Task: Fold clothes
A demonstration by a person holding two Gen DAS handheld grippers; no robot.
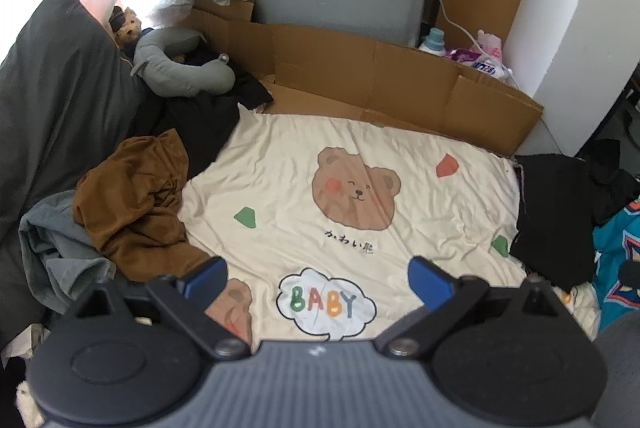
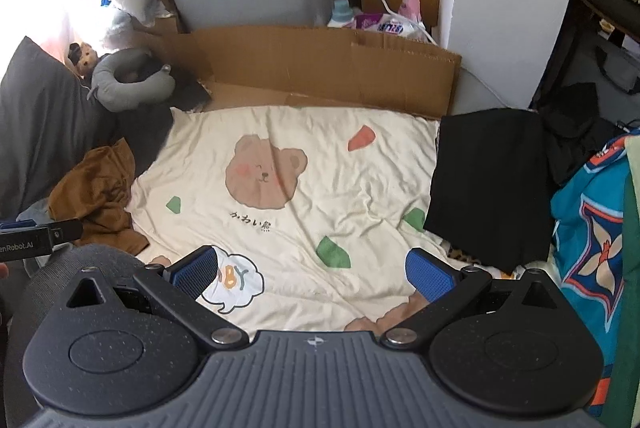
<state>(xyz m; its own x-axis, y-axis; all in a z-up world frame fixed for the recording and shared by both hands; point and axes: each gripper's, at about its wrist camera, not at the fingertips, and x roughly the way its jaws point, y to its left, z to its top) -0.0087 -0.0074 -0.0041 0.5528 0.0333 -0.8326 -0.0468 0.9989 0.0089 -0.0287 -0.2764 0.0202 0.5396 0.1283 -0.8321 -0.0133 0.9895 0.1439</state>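
A cream sheet with a bear print [image 1: 352, 196] [image 2: 280, 188] covers the bed. On its left edge lies a crumpled brown garment [image 1: 132, 204] [image 2: 94, 196] on top of a grey-blue one [image 1: 56, 252]. A folded black garment [image 1: 556, 216] [image 2: 488, 184] rests on the sheet's right edge. My left gripper [image 1: 318, 276] hovers open over the sheet near the "BABY" cloud, nothing between its blue pads. My right gripper [image 2: 312, 270] is open too, above the sheet's near part and empty. The left gripper's tip [image 2: 36, 234] shows at the left edge of the right wrist view.
Flattened cardboard [image 1: 400, 76] [image 2: 320, 64] stands along the far side of the bed. A grey neck pillow [image 1: 176, 68] and dark pillow [image 1: 52, 88] sit far left. A teal patterned garment [image 2: 592, 240] lies right, with bottles [image 2: 340, 14] behind the cardboard.
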